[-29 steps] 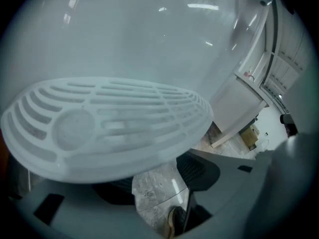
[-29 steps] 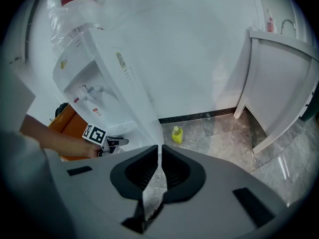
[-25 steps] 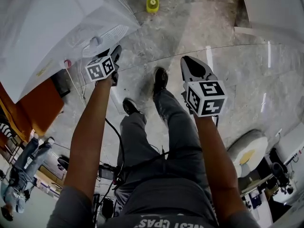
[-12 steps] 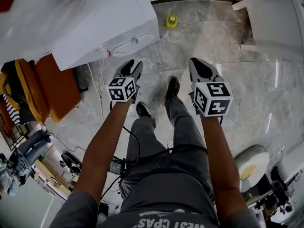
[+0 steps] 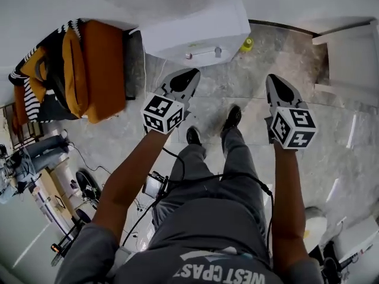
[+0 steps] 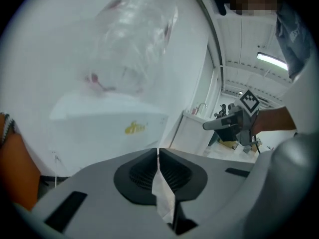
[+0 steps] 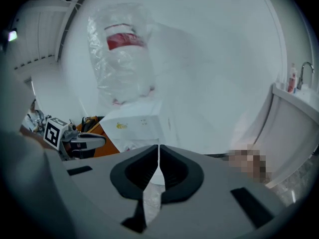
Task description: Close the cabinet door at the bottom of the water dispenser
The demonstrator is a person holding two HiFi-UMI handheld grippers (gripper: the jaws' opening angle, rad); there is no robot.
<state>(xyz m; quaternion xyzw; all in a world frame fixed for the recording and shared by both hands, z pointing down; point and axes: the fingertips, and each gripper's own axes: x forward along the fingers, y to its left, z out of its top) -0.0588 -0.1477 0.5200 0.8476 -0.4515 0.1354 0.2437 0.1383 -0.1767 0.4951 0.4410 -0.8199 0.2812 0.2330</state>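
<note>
Two grippers are held up side by side over the floor. The left gripper's (image 6: 158, 151) jaws have just closed and now meet pad to pad with nothing between them. The right gripper's (image 7: 158, 147) jaws are together too, also on nothing.

One white water dispenser (image 5: 195, 34) stands ahead of both pairs of jaws, closer to the left pair and apart from both. One bottle (image 7: 124, 54) wrapped in clear plastic sits on top of it. Its bottom cabinet door cannot be made out in any view.

One small yellow-green object (image 5: 247, 44) lies on the floor beyond the right jaws, just beside the dispenser. One orange seat (image 5: 100, 70) with a striped cloth on it stands out to the left of the left jaws. The person's two black shoes (image 5: 232, 116) are below and between the grippers.

The floor (image 5: 237, 87) is grey, marble-patterned and glossy; the wall behind the dispenser is plain white. One white bench (image 7: 294, 101) with a tap stands to the right of the right jaws.
</note>
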